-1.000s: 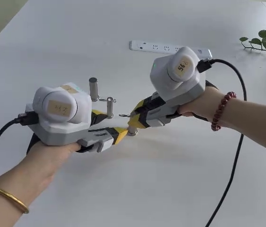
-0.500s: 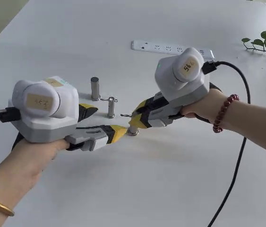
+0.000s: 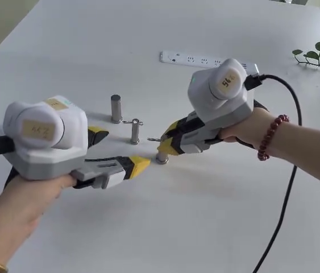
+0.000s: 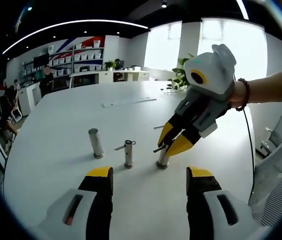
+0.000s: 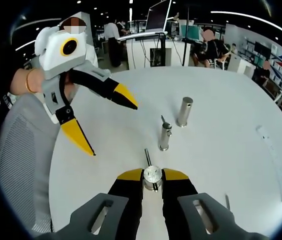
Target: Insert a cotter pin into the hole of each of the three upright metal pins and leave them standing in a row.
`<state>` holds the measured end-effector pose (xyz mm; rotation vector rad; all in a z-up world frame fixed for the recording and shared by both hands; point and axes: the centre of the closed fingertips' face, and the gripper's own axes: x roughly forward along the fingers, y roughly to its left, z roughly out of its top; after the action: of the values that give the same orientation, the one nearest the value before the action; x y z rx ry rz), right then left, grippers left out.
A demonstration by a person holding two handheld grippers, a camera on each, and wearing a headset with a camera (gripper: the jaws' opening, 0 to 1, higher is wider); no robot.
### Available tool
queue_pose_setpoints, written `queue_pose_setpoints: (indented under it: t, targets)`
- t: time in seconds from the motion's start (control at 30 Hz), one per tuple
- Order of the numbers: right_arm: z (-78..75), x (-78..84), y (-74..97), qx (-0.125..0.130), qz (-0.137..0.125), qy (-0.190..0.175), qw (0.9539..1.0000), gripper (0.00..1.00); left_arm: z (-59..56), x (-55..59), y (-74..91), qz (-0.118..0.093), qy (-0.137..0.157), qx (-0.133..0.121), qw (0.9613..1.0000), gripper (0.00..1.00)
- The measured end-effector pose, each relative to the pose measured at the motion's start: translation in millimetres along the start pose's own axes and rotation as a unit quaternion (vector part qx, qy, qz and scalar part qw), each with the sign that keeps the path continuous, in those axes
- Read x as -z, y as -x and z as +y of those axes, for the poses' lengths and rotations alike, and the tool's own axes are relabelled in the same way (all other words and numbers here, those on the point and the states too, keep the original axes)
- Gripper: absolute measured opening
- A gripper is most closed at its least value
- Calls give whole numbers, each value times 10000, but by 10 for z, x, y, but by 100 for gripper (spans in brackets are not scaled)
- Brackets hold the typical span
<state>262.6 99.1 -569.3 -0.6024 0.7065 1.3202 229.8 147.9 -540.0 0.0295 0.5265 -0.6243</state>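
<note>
Right gripper view: right gripper (image 5: 153, 179) pinches the cotter pin (image 5: 147, 156) at the near pin (image 5: 152, 173); left gripper (image 4: 149, 174) jaws spread, so the unbraced pin may topple.

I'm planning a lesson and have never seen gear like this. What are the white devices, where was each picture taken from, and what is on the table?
No robot here: a person holds two white tools, each ending in two yellow-tipped jaws. One picture comes from a headset camera looking down; the two round ones come from cameras riding on the tools. On the white table stand three short upright metal posts in a row: far post, middle post, already carrying a fitted pin, and near post. A white power strip lies behind. The left gripper is open, holding nothing. The right gripper is shut on a thin metal cotter pin at the near post's top.
</note>
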Motion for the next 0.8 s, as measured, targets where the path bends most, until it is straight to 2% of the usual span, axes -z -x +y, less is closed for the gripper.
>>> queue_pose_setpoints:
  t: [0.33,0.53,0.8]
  targets:
    - [-188,30,51,91,87,11,9999,8,-12,-8,-14,-60,-36,32,10000,59]
    - [-219,42,64,119,111,-16,9999,8,3,-31,-15,-161,5,-14,9999,58]
    - [-282,33,47,130,101,-49,9999,8,0,29,-22,-98,42,0,9999,58]
